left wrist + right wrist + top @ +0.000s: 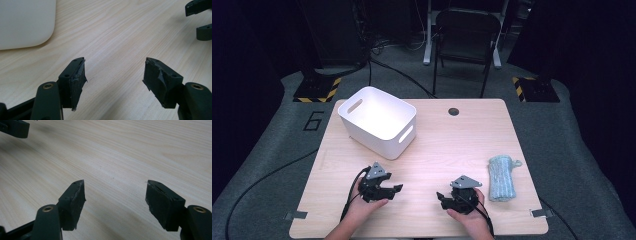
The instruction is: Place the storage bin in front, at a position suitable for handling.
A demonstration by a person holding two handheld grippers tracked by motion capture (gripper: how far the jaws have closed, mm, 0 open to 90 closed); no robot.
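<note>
Table (437,145) is pale wood-look laminate, smooth with a soft sheen and fine grain lines. Both claws, left claw (396,189) and right claw (441,197), look like matt black plastic, and the pads (76,83) are rough, with frayed edges. The bin (377,121) beyond the left claw is smooth white plastic, slightly glossy. The cloth (503,178) beside the right claw is pale blue, fuzzy and ribbed.

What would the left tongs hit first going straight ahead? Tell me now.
Probably nothing: ahead of the open left tongs lies bare table. The right tongs sit off to one side of that line and the bin to the other, though depth is hard to judge.
</note>
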